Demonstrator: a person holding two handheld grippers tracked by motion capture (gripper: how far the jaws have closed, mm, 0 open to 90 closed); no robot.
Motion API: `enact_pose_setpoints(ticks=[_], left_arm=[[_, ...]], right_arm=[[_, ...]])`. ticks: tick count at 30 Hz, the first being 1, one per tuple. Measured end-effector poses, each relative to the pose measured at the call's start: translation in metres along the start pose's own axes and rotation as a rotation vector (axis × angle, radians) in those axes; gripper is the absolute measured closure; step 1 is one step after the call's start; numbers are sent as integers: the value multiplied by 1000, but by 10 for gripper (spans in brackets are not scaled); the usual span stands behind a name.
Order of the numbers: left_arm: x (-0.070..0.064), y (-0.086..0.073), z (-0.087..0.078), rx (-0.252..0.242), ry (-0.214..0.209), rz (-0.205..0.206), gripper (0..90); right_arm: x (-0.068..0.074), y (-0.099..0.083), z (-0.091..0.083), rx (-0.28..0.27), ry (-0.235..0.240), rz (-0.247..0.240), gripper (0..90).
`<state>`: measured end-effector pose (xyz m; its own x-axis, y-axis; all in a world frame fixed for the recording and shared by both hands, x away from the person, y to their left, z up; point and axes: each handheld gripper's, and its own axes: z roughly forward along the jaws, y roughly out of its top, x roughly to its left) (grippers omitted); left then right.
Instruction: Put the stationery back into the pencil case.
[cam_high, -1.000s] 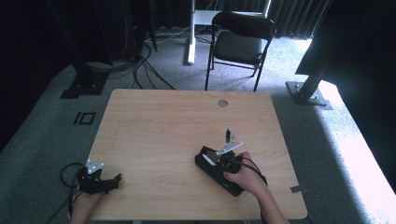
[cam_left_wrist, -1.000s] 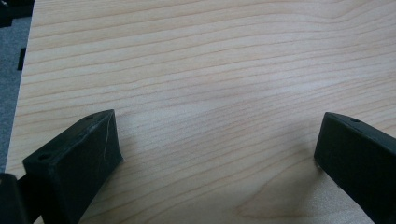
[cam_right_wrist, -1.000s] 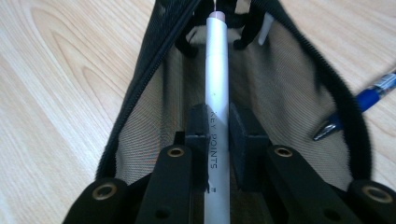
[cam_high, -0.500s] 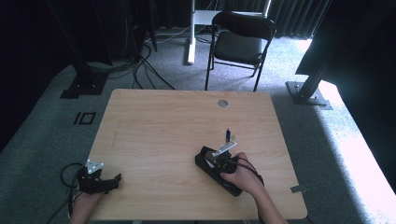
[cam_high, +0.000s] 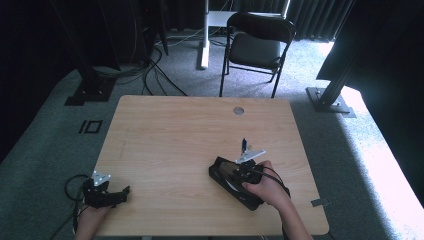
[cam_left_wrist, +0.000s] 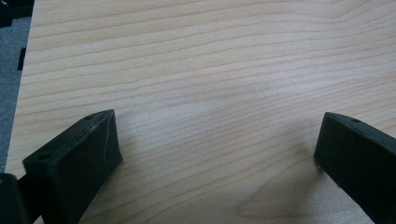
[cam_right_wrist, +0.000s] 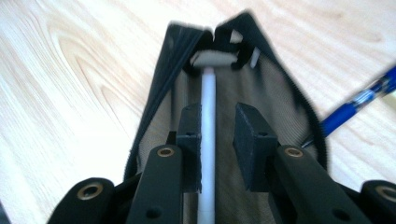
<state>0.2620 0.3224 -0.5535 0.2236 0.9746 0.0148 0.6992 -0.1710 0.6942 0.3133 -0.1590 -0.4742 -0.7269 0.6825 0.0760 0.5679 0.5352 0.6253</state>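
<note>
A black mesh pouch (cam_high: 223, 176) lies open on the wooden table (cam_high: 175, 135), right of centre near the front. My right gripper (cam_high: 241, 172) is held over it, with jaws pointing into its mouth. In the right gripper view the jaws (cam_right_wrist: 218, 112) stand a little apart inside the pouch (cam_right_wrist: 285, 93). A thin white stick (cam_right_wrist: 208, 93) lies between them, against the left jaw and clear of the other. A blue pen (cam_right_wrist: 355, 105) lies just outside the pouch, also visible as the blue pen (cam_high: 243, 145) from above. My left gripper (cam_high: 120, 192) rests at the front left edge, wide open over bare wood (cam_left_wrist: 219, 135).
A round cable hole (cam_high: 238, 110) sits near the table's far edge. Behind the table stands a black folding chair (cam_high: 255, 45). Cables (cam_high: 150, 70) run over the floor at the back left. A metal post base (cam_high: 330, 97) stands off the right corner.
The right hand has shifted only slightly over the pouch. The left gripper has stayed where it was.
</note>
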Motion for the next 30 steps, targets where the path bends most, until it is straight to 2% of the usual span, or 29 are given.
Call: enact_pose_setpoints(ticks=[10,16,18,23,30], left_arm=[[0,0,0,0,0,0,5],[0,0,0,0,0,0,5],[0,0,0,0,0,0,5],[0,0,0,0,0,0,5],[0,0,0,0,0,0,5]], right_arm=[[-10,7,-30,-138,-6,45,714],[-18,10,-36,-197,-36,77,702],[-22,11,-38,-223,-65,93,702],[-34,11,-36,-248,-110,143,690],[-53,8,-28,-248,-182,203,674]])
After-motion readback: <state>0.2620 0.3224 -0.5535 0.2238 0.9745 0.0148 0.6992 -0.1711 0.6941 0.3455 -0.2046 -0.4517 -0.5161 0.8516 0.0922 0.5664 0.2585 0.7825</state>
